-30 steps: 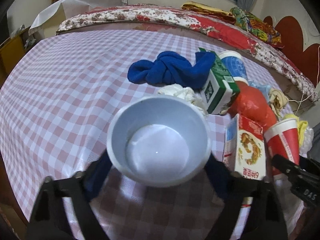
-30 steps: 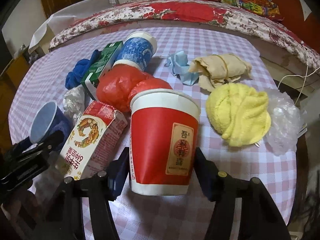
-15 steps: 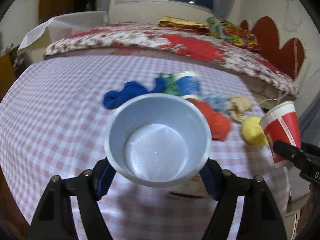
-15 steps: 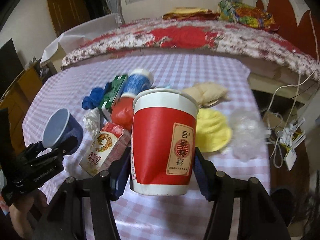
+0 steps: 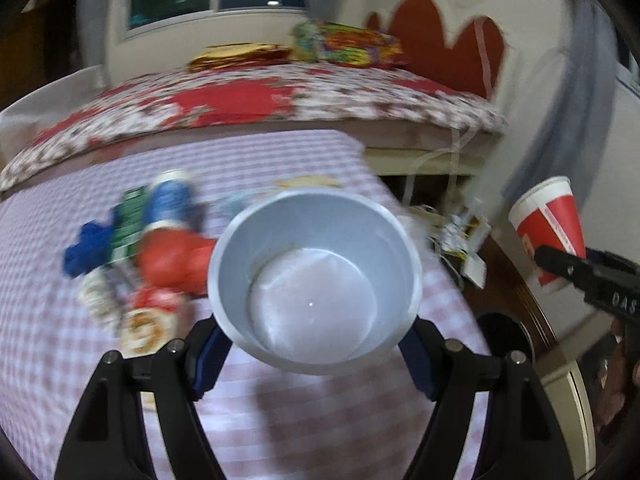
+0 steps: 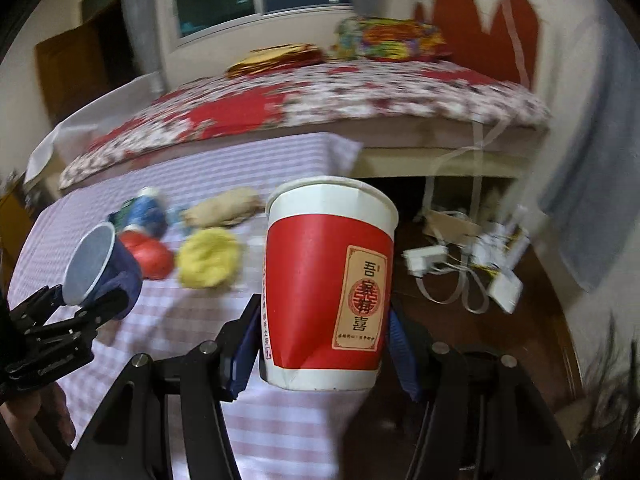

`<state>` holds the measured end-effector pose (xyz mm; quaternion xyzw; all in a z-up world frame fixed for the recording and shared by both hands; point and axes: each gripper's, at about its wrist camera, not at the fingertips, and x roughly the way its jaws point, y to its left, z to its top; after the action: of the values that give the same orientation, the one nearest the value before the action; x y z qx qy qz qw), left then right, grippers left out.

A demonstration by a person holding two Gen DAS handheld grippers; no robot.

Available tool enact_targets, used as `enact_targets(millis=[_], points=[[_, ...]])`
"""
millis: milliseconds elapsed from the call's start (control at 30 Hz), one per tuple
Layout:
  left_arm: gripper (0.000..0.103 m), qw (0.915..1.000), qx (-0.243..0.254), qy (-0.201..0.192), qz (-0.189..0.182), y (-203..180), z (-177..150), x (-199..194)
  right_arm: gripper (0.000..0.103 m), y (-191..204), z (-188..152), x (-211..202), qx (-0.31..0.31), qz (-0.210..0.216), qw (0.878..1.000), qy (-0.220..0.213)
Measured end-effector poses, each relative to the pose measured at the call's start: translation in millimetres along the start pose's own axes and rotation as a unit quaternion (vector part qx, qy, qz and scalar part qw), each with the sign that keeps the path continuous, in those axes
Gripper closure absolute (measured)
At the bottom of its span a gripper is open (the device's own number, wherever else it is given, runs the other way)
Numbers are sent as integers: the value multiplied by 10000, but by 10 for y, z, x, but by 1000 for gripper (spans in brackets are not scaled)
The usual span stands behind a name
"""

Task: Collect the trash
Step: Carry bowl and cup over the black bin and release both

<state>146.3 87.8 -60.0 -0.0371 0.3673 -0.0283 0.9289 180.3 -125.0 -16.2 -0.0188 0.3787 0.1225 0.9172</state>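
Now | left gripper (image 5: 316, 356) fingers clamp blue cup (image 5: 316, 284), mouth toward me | right gripper (image 6: 322, 350) fingers pinch red cup (image 6: 330, 284) upright | both off the desk (image 5: 280, 420), I'd guess bound for a bin | other trash (image 5: 172, 256) left there

Red paper cup (image 6: 328, 292) label reading 吾家有喜, black claw (image 5: 592, 284) marked, perhaps, "DAS"

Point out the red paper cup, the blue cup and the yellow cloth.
red paper cup (image 6: 320, 280), right wrist view, red side wall.
blue cup (image 5: 316, 280), left wrist view, inside wall.
yellow cloth (image 6: 208, 258), right wrist view, its middle.
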Motion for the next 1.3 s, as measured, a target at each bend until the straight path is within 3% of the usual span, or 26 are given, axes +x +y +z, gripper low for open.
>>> enact_targets(millis=[233,600,833,967,1300], points=[[27,9944,747,68,-746,-838,32,131,43,-919,-182,-249,223,-654,9976,-59],[27,9764,1467,658,-1443,-1901,-351,464,43,-1778,-1030,-141,354,-937,9928,662],[27,9665,1724,1100,-1550,-2344,-553,707,43,-2118,-1387,11,498,-1050,9883,989],[27,9603,1552,1584,-1694,-2503,-642,975,43,-2215,-1564,152,367,-985,9874,1182],[27,9457,1765,2342,-1401,-2742,-952,1518,43,-2369,-1891,571,158,-803,9826,1668]])
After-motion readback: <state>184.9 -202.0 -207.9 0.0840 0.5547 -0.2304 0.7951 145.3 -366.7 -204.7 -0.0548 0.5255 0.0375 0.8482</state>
